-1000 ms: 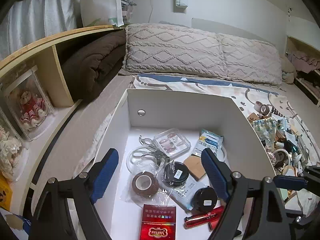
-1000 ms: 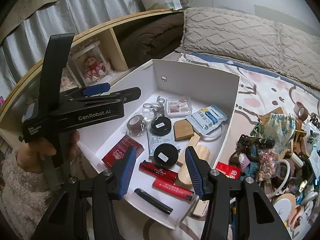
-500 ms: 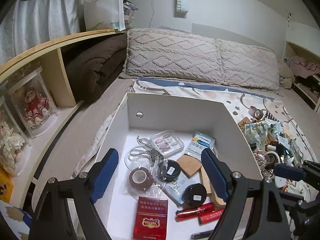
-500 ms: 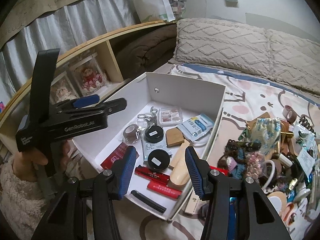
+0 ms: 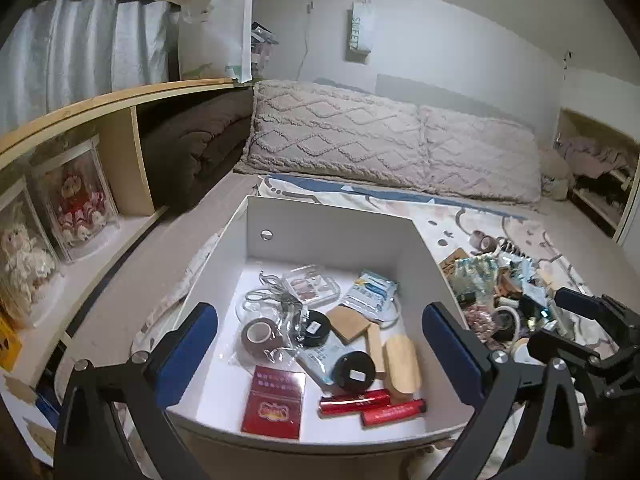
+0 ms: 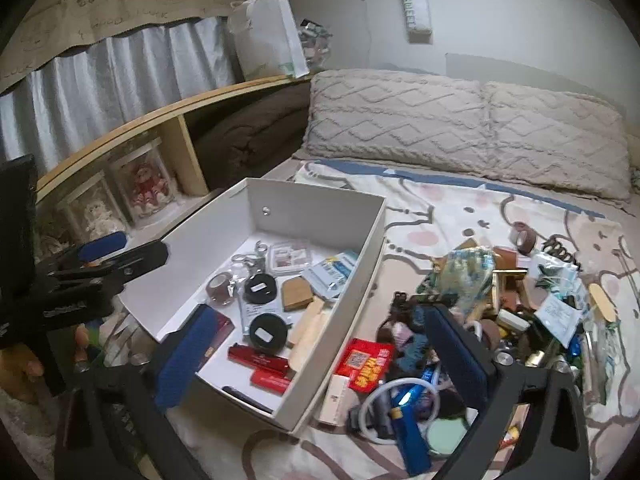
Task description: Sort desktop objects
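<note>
A white open box sits on the bed and holds several small items: tape roll, scissors, black round tins, red tubes, a red packet, wooden pieces. A pile of mixed small objects lies on the bedspread right of the box. My left gripper is open and empty above the box's near side. My right gripper is open and empty over the box's right wall and the pile's near edge.
A wooden shelf with boxed dolls runs along the left. Two knitted pillows lie behind the box. A red card and a white ring lie at the pile's near edge.
Both grippers have drawn back and up from the box. The right gripper has also shifted right, so more of the pile shows. Both stay open and empty.
</note>
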Demonstrator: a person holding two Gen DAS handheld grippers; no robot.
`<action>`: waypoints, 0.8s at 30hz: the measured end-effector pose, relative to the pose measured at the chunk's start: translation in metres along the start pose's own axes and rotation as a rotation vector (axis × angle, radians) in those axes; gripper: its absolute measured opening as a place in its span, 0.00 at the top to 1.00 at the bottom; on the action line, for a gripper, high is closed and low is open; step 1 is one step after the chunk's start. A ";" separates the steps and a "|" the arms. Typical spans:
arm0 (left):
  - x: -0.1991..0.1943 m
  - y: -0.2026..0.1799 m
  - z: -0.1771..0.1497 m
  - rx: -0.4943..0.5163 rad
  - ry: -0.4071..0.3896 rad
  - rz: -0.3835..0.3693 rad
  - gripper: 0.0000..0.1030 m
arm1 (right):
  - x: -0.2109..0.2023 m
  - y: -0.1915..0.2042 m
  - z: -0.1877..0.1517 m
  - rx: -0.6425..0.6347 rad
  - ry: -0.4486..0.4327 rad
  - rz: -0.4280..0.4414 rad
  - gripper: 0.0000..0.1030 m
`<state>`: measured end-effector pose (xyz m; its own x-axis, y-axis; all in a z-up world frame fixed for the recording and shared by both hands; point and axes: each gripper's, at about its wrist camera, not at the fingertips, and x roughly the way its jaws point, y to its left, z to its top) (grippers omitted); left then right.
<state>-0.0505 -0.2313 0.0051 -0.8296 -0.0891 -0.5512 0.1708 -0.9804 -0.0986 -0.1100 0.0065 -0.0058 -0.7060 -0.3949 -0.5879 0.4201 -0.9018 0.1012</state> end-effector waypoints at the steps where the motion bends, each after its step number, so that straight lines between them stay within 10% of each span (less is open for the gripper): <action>1: -0.003 -0.001 -0.001 -0.001 -0.004 -0.001 0.00 | -0.002 -0.003 -0.001 0.008 0.000 -0.016 0.00; 24: -0.046 -0.036 -0.020 0.031 -0.056 -0.009 0.00 | -0.051 -0.045 -0.022 0.074 -0.049 -0.137 0.00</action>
<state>-0.0082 -0.1882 0.0175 -0.8596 -0.0891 -0.5031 0.1473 -0.9861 -0.0771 -0.0804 0.0711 0.0016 -0.7816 -0.2739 -0.5604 0.2760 -0.9576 0.0830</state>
